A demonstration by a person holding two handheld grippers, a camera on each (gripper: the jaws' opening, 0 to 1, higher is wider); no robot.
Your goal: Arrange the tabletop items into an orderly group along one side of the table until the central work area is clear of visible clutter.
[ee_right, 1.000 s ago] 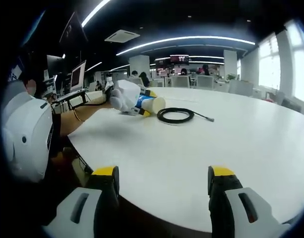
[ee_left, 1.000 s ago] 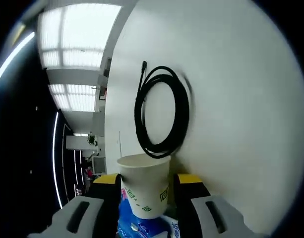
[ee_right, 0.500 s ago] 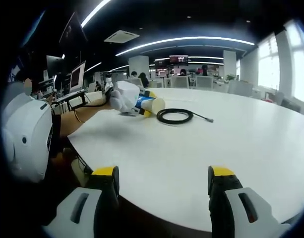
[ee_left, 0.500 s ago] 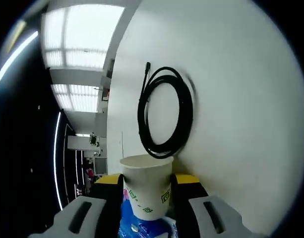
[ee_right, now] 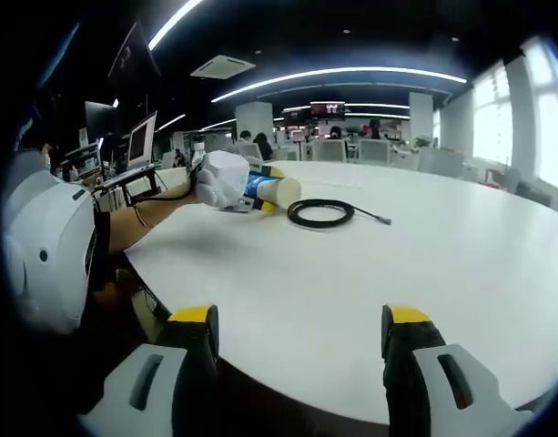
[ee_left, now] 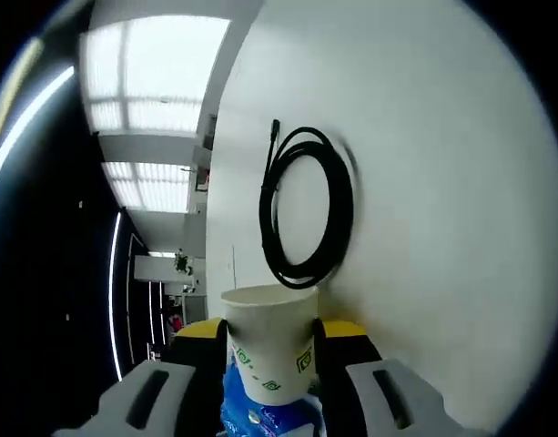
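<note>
In the left gripper view, the left claw (ee_left: pixel 269 341) is closed on a white paper cup (ee_left: pixel 269 341), its yellow-tipped jaws pressing the cup's sides from left and right. The cup carries small green marks and its open mouth points forward, away from the camera. Behind the cup, between the jaws, sits a blue and white packet (ee_left: pixel 260 421); what it is cannot be told. This view is rolled, so the white desk (ee_left: pixel 442 182) stands up like a wall on the right. A black cable (ee_left: pixel 308 209) lies coiled in a loop on the desk just beyond the cup's mouth, with one loose end running off the coil. To the left are bright windows and ceiling lights.

In the right gripper view, the right claw (ee_right: pixel 297 341) is wide apart and holds nothing, its yellow tips hanging over the near edge of the desk (ee_right: pixel 424 264). Across the desk, the left claw (ee_right: pixel 277 189) shows near the far left edge, tipped sideways with the cup (ee_right: pixel 280 192) in its grip and the cup's mouth toward the cable (ee_right: pixel 320 213). The cable lies just beside the cup; whether they touch cannot be told. A person's arm (ee_right: pixel 147 217) reaches to that claw from the left. The middle of the desk between the two claws is bare. Monitors, chairs and people fill the room behind.
</note>
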